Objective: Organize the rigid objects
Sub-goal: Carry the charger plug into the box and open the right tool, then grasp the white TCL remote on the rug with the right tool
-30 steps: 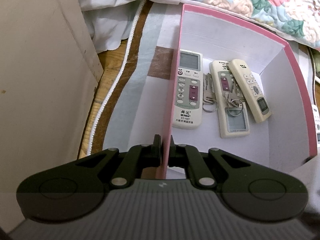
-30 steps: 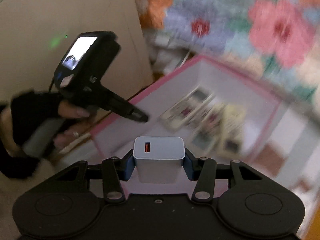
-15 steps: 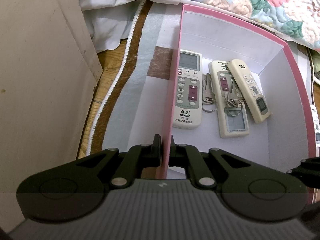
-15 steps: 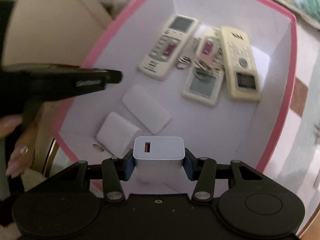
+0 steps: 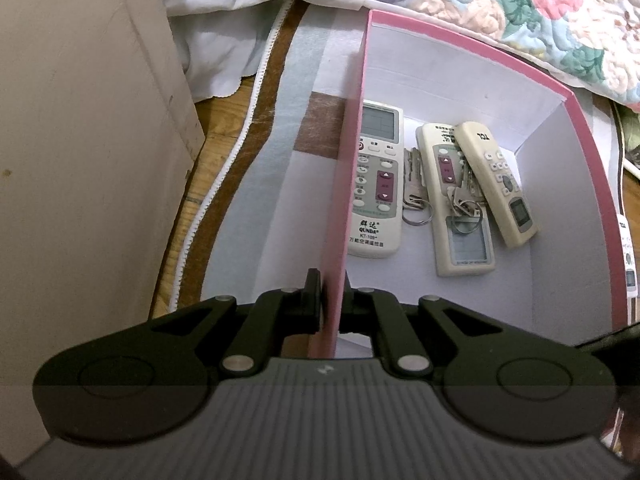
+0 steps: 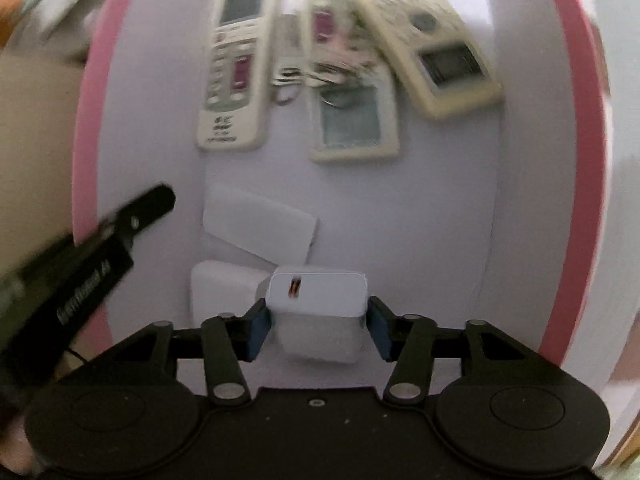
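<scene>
A pink box (image 5: pixel 580 120) with a white inside lies on a rug. My left gripper (image 5: pixel 330 292) is shut on its left wall near the front corner. Three remote controls (image 5: pixel 376 184) (image 5: pixel 460 216) (image 5: pixel 500 184) and bunches of keys (image 5: pixel 416 200) lie at the far end of the box. My right gripper (image 6: pixel 318 330) hangs low inside the box (image 6: pixel 580 160), its jaws opening around a white USB charger (image 6: pixel 318 296). The blue pads stand just off the charger's sides. Two flat white blocks (image 6: pixel 260 228) (image 6: pixel 224 292) lie on the box floor beside it.
A beige panel (image 5: pixel 80 160) stands close on the left. A floral quilt (image 5: pixel 520 8) runs along the far side. The striped rug (image 5: pixel 296 100) lies over wooden floor (image 5: pixel 200 184). Another remote (image 5: pixel 628 256) lies outside the box's right wall. The left gripper's finger (image 6: pixel 148 208) crosses the box's left rim.
My right gripper has come down into the box with the charger, rolling as it went, and its pads have spread off the charger. The left gripper has kept its hold on the wall.
</scene>
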{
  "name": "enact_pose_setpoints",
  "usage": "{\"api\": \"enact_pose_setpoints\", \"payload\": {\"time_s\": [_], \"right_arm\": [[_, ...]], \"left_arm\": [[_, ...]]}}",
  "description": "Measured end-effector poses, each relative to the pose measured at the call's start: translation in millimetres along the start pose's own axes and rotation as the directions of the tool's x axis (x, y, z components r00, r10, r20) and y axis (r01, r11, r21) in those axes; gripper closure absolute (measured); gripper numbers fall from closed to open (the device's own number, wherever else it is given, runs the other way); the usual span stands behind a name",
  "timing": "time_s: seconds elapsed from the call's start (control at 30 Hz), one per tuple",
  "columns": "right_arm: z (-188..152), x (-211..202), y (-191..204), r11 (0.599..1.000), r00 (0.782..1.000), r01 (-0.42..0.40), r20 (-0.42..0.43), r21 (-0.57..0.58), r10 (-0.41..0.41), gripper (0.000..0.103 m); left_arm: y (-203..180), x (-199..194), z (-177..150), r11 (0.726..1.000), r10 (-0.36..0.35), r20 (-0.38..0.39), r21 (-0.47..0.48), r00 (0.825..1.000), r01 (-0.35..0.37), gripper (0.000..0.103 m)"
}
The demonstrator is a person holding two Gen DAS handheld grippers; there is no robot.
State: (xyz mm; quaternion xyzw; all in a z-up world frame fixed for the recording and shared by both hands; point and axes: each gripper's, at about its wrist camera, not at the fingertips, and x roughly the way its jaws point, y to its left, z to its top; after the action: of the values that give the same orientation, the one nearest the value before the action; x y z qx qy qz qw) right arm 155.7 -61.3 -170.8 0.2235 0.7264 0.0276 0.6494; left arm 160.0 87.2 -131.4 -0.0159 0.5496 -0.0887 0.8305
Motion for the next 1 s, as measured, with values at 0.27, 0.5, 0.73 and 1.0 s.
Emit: {"api": "enact_pose_setpoints", "payload": {"time_s": [0.27, 0.5, 0.73, 1.0], "right_arm": [[-24.3, -66.6, -1.8, 0.983, 0.979, -0.106, 0.155, -0.147, 0.128, 0.041], [-48.2, -137.8, -48.8, 0.959, 0.901, -0.039, 0.406, -0.279, 0.154, 0.041], [-35.7, -173.7, -137.6, 0.979, 0.791, 0.098, 0.612, -0.181, 0.034, 0.037], [-19.5, -144.6, -201.0, 0.951, 0.750, 0.279, 0.648, -0.131, -0.131, 0.037]], "left_arm": [[0.7, -0.2, 0.3, 1.000, -0.003, -0.002, -0.002, 1.000, 0.003, 0.096], [-2.4, -0.6, -0.8, 1.000, 0.013, 0.003, 0.010, 1.000, -0.013, 0.097], [-7.9, -0.6, -1.9, 0.999, 0.035, 0.012, 0.037, 0.999, -0.035, 0.097], [-8.5, -0.1, -1.2, 0.998, 0.040, 0.014, 0.047, 0.999, -0.041, 0.097]]}}
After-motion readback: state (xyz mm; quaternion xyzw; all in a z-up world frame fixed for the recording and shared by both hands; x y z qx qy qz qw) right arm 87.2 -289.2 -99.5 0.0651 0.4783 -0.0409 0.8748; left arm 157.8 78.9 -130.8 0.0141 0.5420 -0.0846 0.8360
